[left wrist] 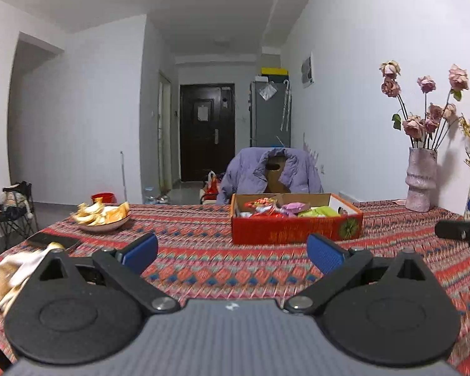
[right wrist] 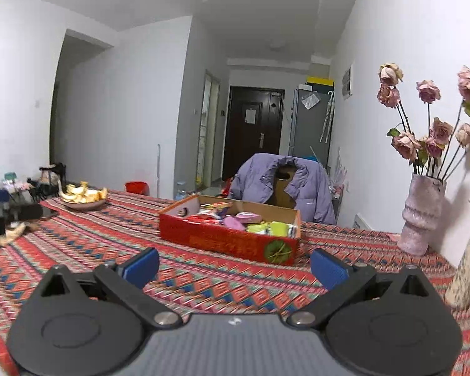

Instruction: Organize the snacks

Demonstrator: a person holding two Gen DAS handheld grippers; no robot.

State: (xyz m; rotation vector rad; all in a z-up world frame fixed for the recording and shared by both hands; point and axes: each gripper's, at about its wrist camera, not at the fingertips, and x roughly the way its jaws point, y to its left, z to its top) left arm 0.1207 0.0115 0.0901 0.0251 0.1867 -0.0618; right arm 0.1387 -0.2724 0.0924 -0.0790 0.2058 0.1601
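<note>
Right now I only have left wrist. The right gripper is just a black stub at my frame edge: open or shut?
Observer: Open. The right gripper has its blue pads spread wide, with only tablecloth between them.
Operator: Anything close to it?
Observer: A speckled vase stands off to its right, nearer the camera than the pink vase.
Operator: What about the box's left end? I can't see it.
Observer: The red snack box has a handle cutout in its left end wall.
</note>
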